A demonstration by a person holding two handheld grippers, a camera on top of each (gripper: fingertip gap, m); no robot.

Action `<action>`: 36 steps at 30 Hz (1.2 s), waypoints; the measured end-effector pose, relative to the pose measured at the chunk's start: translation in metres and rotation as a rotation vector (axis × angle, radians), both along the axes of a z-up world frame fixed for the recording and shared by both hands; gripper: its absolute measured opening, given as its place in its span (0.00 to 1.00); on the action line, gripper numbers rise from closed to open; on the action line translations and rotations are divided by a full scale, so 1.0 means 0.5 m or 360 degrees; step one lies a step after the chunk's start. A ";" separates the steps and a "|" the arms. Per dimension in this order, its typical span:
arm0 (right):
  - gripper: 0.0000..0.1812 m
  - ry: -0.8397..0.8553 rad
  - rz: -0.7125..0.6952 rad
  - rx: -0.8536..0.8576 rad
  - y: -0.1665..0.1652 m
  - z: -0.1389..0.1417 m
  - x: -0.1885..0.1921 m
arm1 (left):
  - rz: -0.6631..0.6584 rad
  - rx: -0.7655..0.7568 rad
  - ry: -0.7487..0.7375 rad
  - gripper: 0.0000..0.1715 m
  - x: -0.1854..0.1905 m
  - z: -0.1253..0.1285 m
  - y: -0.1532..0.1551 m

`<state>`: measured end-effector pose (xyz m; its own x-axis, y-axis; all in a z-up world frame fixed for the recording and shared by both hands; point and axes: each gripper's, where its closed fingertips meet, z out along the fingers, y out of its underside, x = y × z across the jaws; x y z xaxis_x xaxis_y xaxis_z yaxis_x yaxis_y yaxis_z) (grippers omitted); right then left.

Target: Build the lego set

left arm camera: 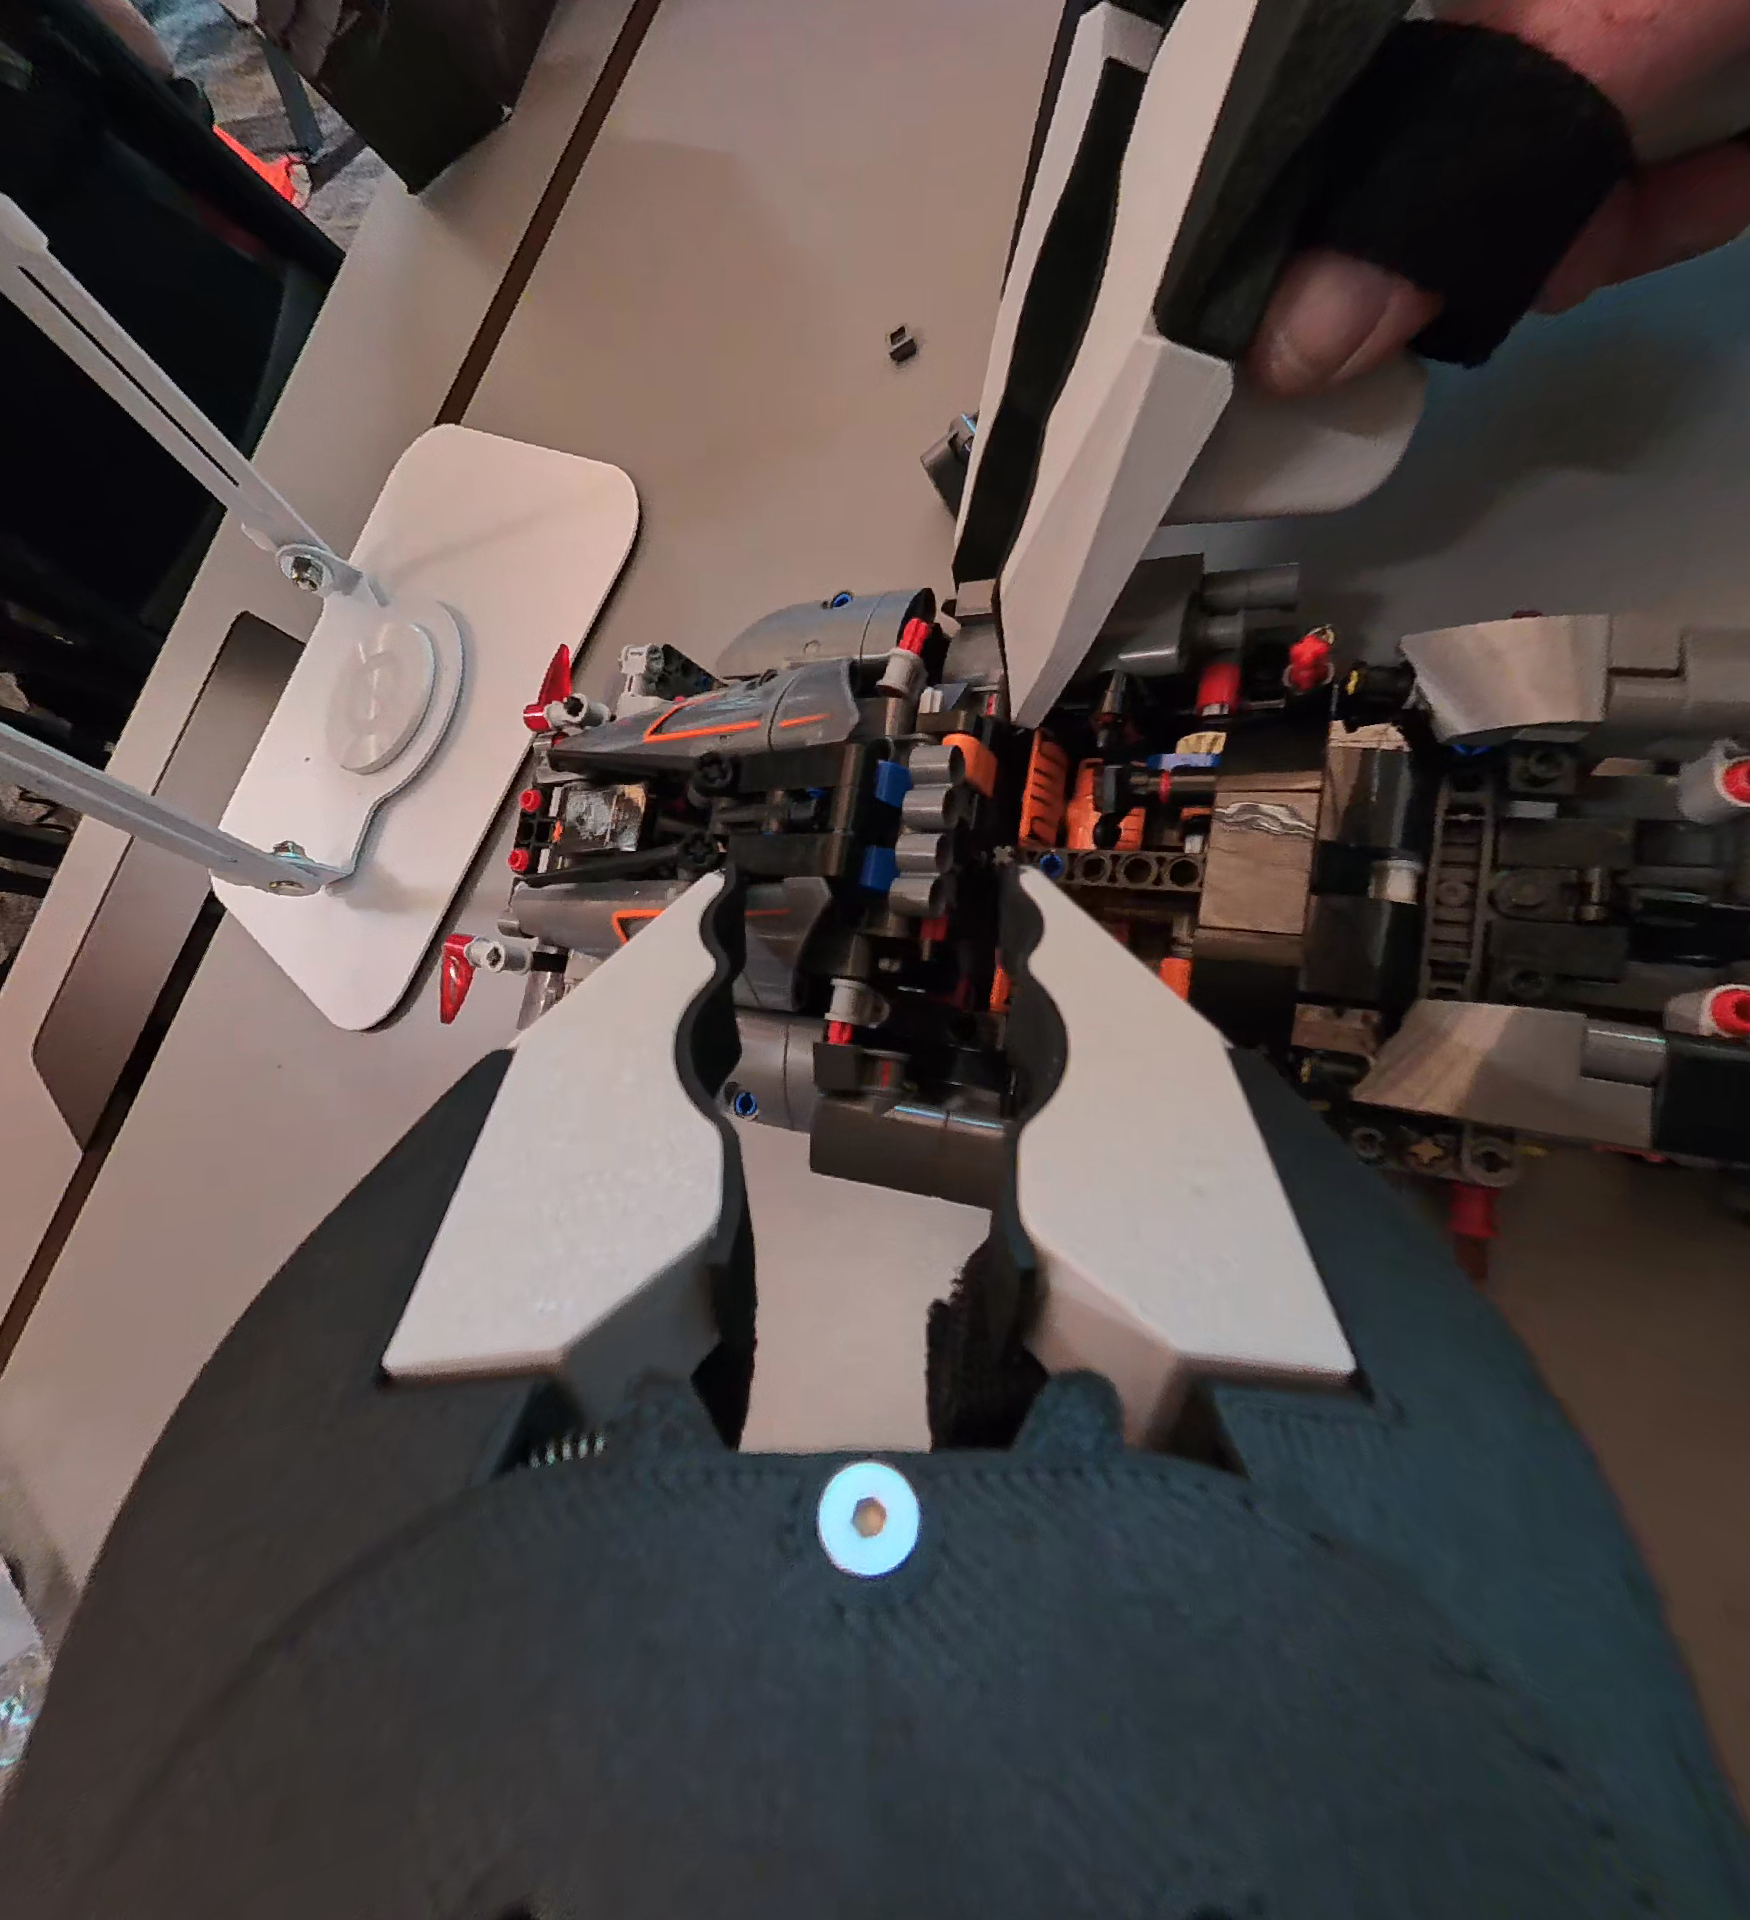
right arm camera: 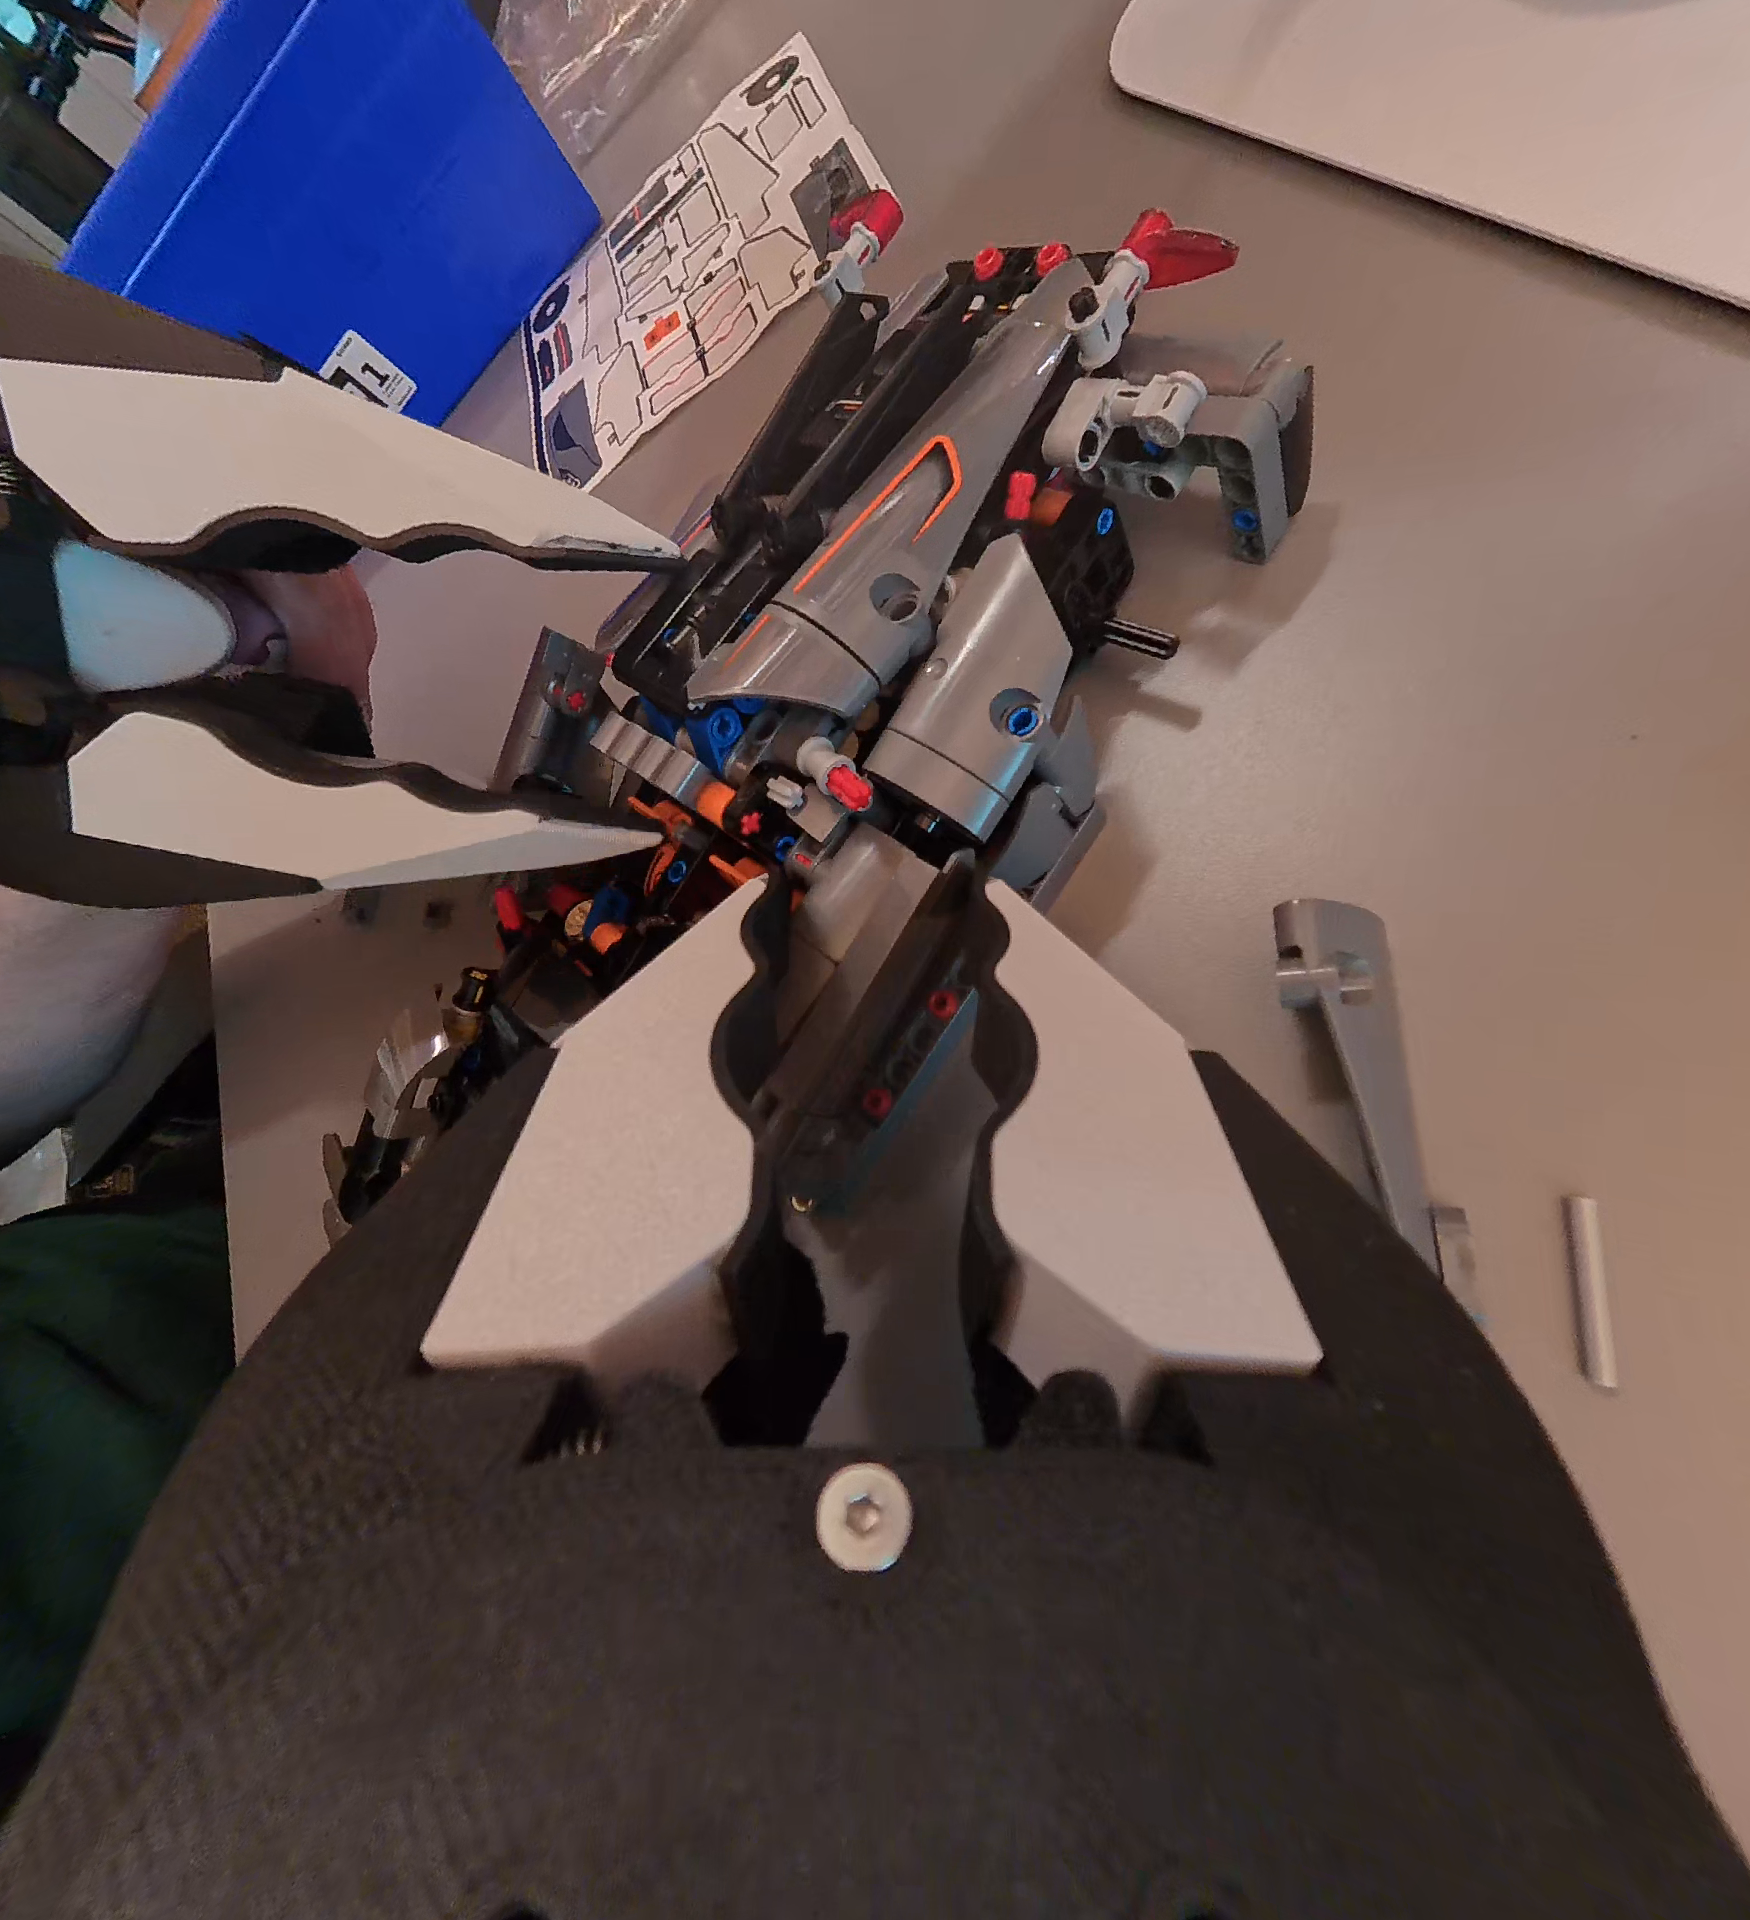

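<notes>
Between our right claw [right arm camera: 876,904] tips we pinch a dark grey panel [right arm camera: 881,1049] against the grey-and-orange brick car model [right arm camera: 850,582], while our left claw [left arm camera: 866,894], half-open, straddles its body to steady it.

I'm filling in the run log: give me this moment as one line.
stage: mid-assembly | left gripper: open around lego model | right gripper: shut on dark grey panel piece, at model | loose grey parts on table

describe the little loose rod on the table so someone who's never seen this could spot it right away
Start at the big grey, black and orange lego model in the middle of the grey table. To its right lies a long flat grey lego piece, and just beyond that lies the rod. It is a short, plain light-grey stick lying by itself, smooth and without the holes or pins its neighbour has.
</notes>
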<state>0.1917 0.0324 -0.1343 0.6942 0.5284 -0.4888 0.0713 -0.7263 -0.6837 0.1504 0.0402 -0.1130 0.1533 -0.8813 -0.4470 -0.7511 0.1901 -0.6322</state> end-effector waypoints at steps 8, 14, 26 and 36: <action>0.17 0.0039 -0.0031 -0.0019 0.000 0.000 0.009 | 0.0024 0.0020 0.0018 0.23 0.003 0.002 0.007; 0.17 0.0071 -0.0047 -0.0019 -0.001 0.004 0.015 | 0.0027 0.0022 0.0020 0.23 0.003 0.002 0.008; 0.16 0.0087 -0.0015 0.0053 -0.007 0.026 0.020 | 0.0031 0.0016 0.0020 0.23 0.006 0.002 0.008; 0.16 0.0106 0.0058 0.0116 -0.011 0.035 0.016 | 0.0038 0.0024 0.0010 0.23 0.007 0.002 0.009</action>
<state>0.1999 0.0269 -0.1166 0.6408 0.5886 -0.4928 0.0494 -0.6723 -0.7387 0.1538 0.0445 -0.1121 0.1714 -0.8705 -0.4613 -0.7597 0.1813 -0.6245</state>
